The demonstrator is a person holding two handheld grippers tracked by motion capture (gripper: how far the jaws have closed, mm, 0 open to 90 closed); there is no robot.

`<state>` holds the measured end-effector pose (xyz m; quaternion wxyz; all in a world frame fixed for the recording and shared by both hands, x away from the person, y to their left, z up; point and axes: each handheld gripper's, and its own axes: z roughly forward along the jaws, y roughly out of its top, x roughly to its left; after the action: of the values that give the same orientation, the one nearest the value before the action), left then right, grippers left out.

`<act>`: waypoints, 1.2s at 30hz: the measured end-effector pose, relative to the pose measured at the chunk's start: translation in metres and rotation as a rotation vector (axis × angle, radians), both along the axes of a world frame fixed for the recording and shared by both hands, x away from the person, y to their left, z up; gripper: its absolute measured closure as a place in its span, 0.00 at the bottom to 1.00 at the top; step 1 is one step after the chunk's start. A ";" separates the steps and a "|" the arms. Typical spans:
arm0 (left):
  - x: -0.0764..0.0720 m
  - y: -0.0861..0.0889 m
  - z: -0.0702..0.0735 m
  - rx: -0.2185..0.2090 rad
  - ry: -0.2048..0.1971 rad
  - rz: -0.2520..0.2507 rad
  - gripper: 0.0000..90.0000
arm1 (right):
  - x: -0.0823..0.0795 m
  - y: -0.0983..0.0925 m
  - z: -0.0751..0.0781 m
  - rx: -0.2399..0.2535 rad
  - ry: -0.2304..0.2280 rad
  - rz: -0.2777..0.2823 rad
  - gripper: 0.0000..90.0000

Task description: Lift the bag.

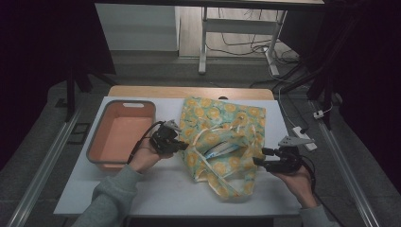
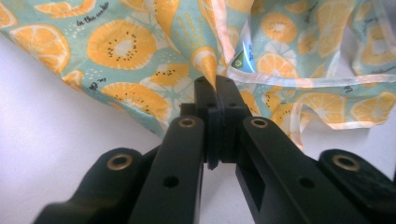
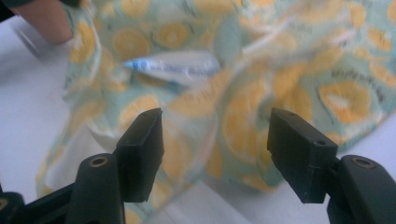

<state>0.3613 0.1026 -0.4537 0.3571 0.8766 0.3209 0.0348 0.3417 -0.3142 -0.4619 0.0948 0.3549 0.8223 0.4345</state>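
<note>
Fabric of a citrus-print tote bag (image 1: 226, 137) lies crumpled mid-surface (image 1: 156, 189), pinched at its left edge by the left gripper (image 2: 215, 88). Right gripper (image 3: 215, 140) hovers beside the bag's right side, jaws apart. Orange basin (image 1: 120, 134) sits left.

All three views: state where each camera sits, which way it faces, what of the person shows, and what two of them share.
High view: above the person's side, facing forward and down on the white table; forearms, hands, left tongs, right tongs and an orange basin show.
Left gripper view: on the left tongs, looking along shut black jaws pinching the fruit-print bag.
Right gripper view: on the right tongs, jaws open, facing the bag; a hand shows top left.
Shared: high and right gripper views show a white-and-blue tube in the bag.
</note>
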 end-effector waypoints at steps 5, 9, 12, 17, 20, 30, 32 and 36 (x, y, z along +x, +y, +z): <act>0.001 0.004 0.001 -0.023 0.005 0.000 0.98 | 0.014 0.006 -0.025 -0.044 0.033 0.003 0.46; -0.001 0.006 0.002 -0.026 -0.002 -0.001 0.98 | 0.019 0.021 -0.038 -0.091 0.077 0.073 0.86; -0.003 0.007 0.004 -0.028 -0.008 -0.002 0.98 | 0.015 0.025 -0.035 -0.116 0.040 0.089 0.99; -0.006 0.010 0.006 -0.034 -0.018 -0.004 0.98 | 0.006 0.021 -0.015 -0.061 -0.035 0.075 0.99; -0.006 0.012 0.007 -0.042 -0.026 -0.003 0.99 | 0.004 0.019 -0.008 -0.023 -0.055 0.068 0.99; -0.028 0.034 0.045 -0.163 -0.110 -0.015 0.99 | -0.015 0.016 0.038 0.062 -0.202 0.047 0.99; -0.035 0.040 0.055 -0.186 -0.141 -0.016 0.99 | -0.021 0.016 0.053 0.091 -0.242 0.054 0.99; -0.050 0.054 0.079 -0.247 -0.211 -0.002 0.99 | -0.028 0.020 0.079 0.121 -0.305 0.058 0.99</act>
<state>0.3116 0.1561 -0.3749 0.4940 0.8177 0.2825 0.0864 0.3136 -0.2946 -0.3831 0.1845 0.2658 0.7806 0.5347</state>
